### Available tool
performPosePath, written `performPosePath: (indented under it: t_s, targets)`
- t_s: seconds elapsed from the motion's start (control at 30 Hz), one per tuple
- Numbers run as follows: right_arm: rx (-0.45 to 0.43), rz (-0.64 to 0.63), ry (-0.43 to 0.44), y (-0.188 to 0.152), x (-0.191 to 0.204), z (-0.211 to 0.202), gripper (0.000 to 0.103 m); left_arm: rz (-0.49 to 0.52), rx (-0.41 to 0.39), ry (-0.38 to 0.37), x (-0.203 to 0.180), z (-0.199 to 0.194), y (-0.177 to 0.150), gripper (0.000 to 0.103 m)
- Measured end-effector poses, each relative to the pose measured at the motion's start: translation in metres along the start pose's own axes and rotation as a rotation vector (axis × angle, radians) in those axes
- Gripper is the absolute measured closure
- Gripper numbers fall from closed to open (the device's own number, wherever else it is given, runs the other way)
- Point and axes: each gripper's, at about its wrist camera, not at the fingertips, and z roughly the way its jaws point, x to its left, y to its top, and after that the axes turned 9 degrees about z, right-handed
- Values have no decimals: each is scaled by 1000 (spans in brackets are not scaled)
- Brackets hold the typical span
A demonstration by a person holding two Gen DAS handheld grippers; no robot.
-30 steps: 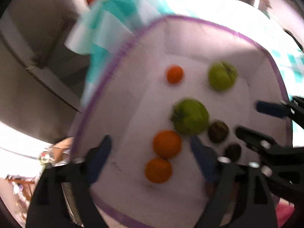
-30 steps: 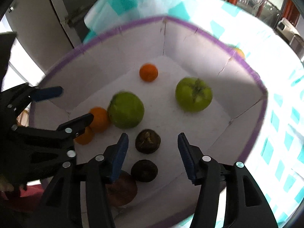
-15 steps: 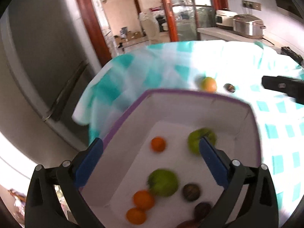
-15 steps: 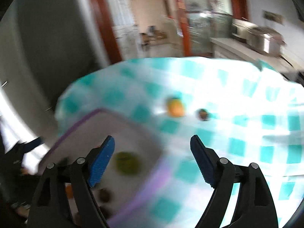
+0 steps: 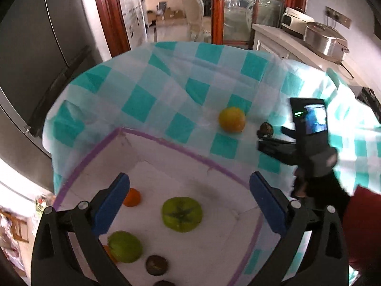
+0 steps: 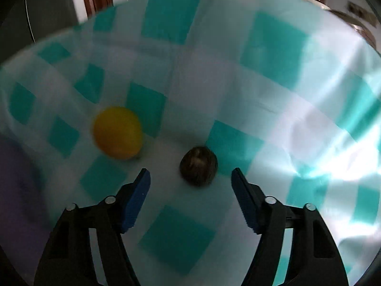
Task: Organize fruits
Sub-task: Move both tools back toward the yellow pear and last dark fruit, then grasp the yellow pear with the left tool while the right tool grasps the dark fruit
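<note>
The right gripper [image 6: 190, 178] hangs over the small dark brown round fruit [image 6: 198, 166] at lower centre on the teal-checked tabletop [image 6: 273, 52]. Its blue fingers [image 6: 139, 196] have just been narrowing but stand clear of it, nothing pinched. The fruit looks light, firm and prone to roll: take it across its widest middle. The left gripper [image 5: 189, 206] gapes empty over the white purple-rimmed box [image 5: 166, 140].

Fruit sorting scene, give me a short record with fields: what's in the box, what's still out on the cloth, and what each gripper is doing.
box: white, purple rim; two green fruits, oranges and dark round fruits inside
on cloth: yellow-orange fruit, dark fruit, apart
left gripper: open over box, empty
right gripper: open, jaws just closing, dark fruit just ahead of its fingers, untouched
</note>
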Motion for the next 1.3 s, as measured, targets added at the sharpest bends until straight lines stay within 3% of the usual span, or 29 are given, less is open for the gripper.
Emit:
performPosePath:
  t_s: [0.13, 0.23, 0.3, 0.53, 0.77, 0.87, 0.93, 1.0, 1.2, 1.3]
  targets:
    - [21, -15, -27, 5, 2, 25, 44, -43, 67, -30, -7, 22, 31, 2]
    - [0, -77, -24, 2, 8, 23, 65, -69, 138, -34, -16, 50, 62, 2]
    - [4, -73, 2, -3, 4, 18, 65, -81, 176, -49, -22, 68, 80, 2]
    - [-33, 122, 77, -44, -61, -34, 65, -82, 326, -71, -61, 157, 131, 2]
    - [-34, 185, 83, -84, -97, -66, 65, -190, 446, -13, -69, 237, 138, 3]
    - [-42, 214, 81, -82, -112, -68, 65, -217, 493, 10, -66, 260, 131, 13]
    - [-50, 223, 80, -89, -120, -76, 65, -224, 512, -6, -64, 271, 125, 29]
    - [-55, 231, 77, -89, -121, -77, 65, -231, 500, -68, -66, 275, 121, 40]
    - [-41, 231, 57, -96, -129, -90, 65, -169, 405, -58, -79, 260, 109, 41]
    - [-30, 216, 34, -97, -123, -93, 65, -141, 292, -63, -87, 227, 111, 41]
